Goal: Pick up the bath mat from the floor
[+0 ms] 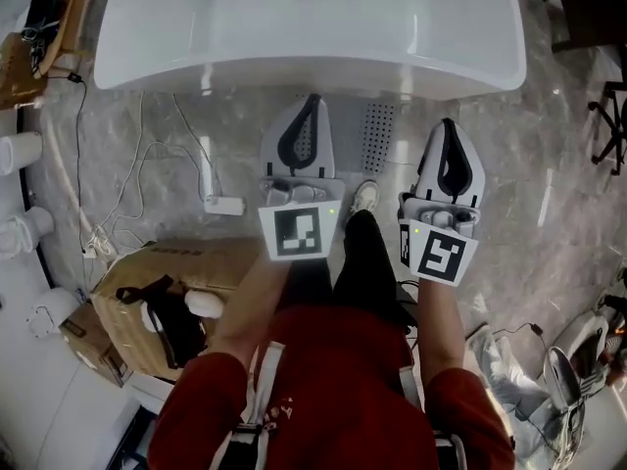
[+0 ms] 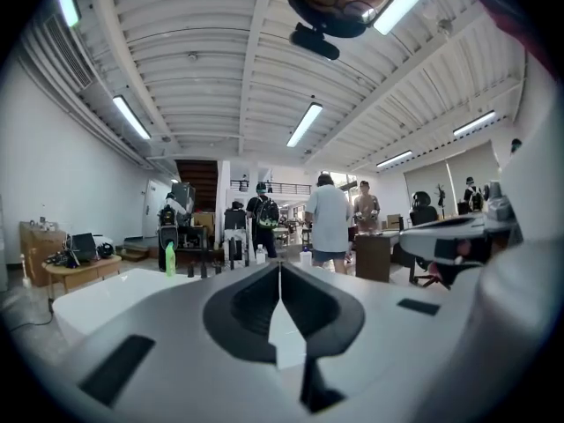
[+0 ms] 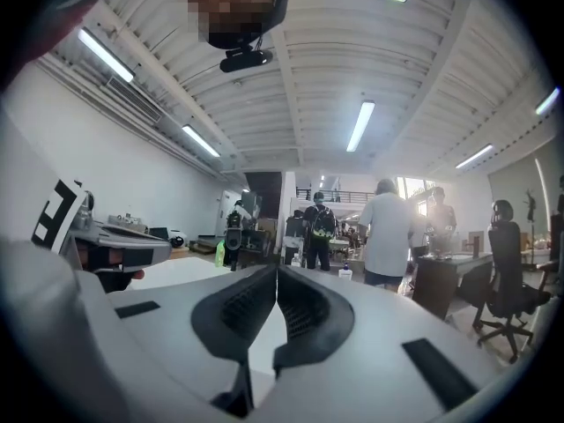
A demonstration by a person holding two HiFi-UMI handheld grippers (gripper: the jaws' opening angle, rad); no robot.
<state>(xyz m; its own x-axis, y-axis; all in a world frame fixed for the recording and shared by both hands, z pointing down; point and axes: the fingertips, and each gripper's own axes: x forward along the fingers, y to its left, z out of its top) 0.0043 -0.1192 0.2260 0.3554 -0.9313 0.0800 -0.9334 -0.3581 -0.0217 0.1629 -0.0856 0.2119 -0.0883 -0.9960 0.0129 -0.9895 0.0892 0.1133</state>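
Head view shows the left gripper (image 1: 311,101) and the right gripper (image 1: 448,125) held side by side above the floor, both pointing toward a white bathtub (image 1: 304,27). The grey bath mat (image 1: 378,135) lies flat on the floor between them, just right of the left gripper and partly under it. Neither gripper touches it. In the left gripper view the jaws are pressed together with nothing between them, and the same in the right gripper view.
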